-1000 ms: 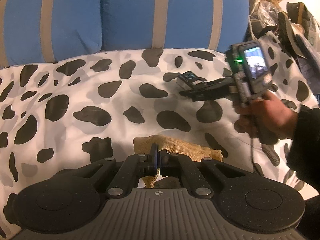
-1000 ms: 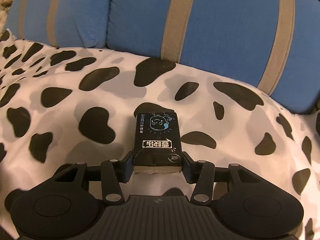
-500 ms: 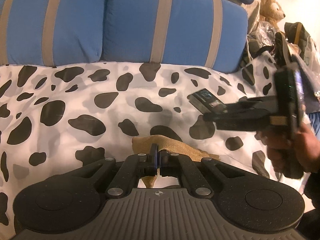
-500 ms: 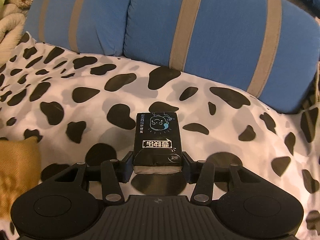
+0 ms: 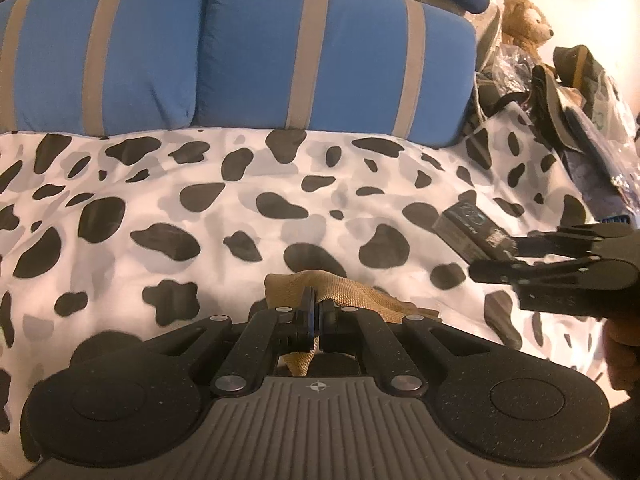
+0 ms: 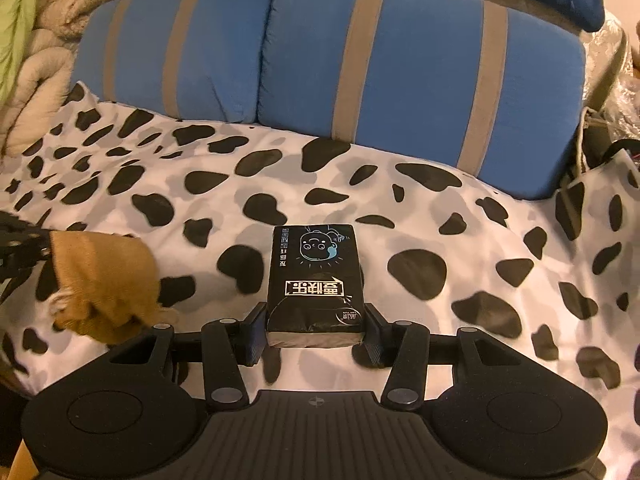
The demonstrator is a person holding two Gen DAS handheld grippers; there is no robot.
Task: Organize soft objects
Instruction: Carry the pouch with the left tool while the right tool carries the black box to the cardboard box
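A black tissue pack point(image 6: 316, 284) is clamped between the pads of the right gripper point(image 6: 316, 330), its near end seated between the 2 fingers and its far end projecting forward above the spotted cover. The pack is a soft rectangular block in glossy black wrapping, printed with a pale blue cartoon face near the far end, a white framed label of characters across the middle and a small round mark at the near end; the wrapping is slightly creased where it is pinched. In the left wrist view the same tissue pack point(image 5: 468, 232) is seen at the right side, held clear of the cover, with part of a hand visible at the right edge below the device. A mustard-yellow cloth point(image 5: 340, 292) of coarse woven texture is pinched in the left gripper point(image 5: 314, 318), whose jaws are pressed fully together on a fold of it; the rest of the fabric is spread loosely behind the fingertips and a strip hangs below them. In the right wrist view the cloth point(image 6: 104, 280) is seen at the left, bunched, with a frayed pale fringe along 1 edge. Beneath both lies a white cover with black and grey cow spots point(image 6: 440, 208). Behind it, 2 blue cushions point(image 5: 320, 60) with tan stripes are set side by side. A brown teddy bear point(image 5: 524, 20) is seated among bags at the far right.
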